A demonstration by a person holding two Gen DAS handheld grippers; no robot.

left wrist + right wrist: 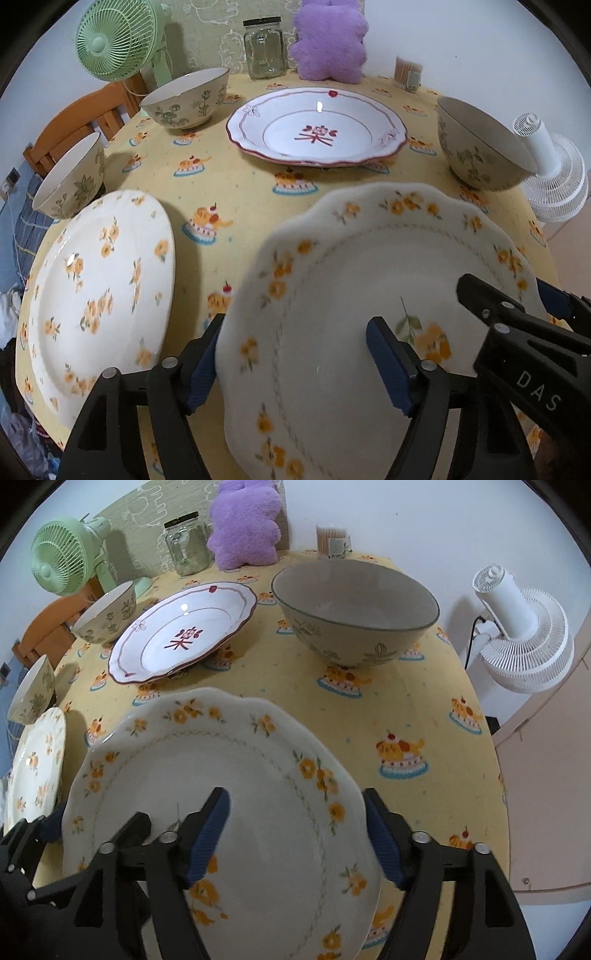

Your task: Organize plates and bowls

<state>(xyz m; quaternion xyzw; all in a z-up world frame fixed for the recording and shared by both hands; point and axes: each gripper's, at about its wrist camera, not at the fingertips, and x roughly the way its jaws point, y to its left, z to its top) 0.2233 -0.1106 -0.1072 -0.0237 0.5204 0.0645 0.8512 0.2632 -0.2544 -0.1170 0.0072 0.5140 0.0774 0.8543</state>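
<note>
Scalloped plate (332, 295) sitting lower centre, left gripper (295, 365) and right gripper (295, 838) straddling opposite rims, jaws wide, pads not pressing

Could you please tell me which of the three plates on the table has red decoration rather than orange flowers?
The far plate, between two bowls. It has a red rim line and a red motif in its centre; the other two plates carry orange flowers.

From my remote station I read one marking only: the pale letters "DAS" on the black body of the right gripper (532, 317) (seen at the edge of the left wrist view). The container label (413, 79) at the table's back is too small to read.
</note>
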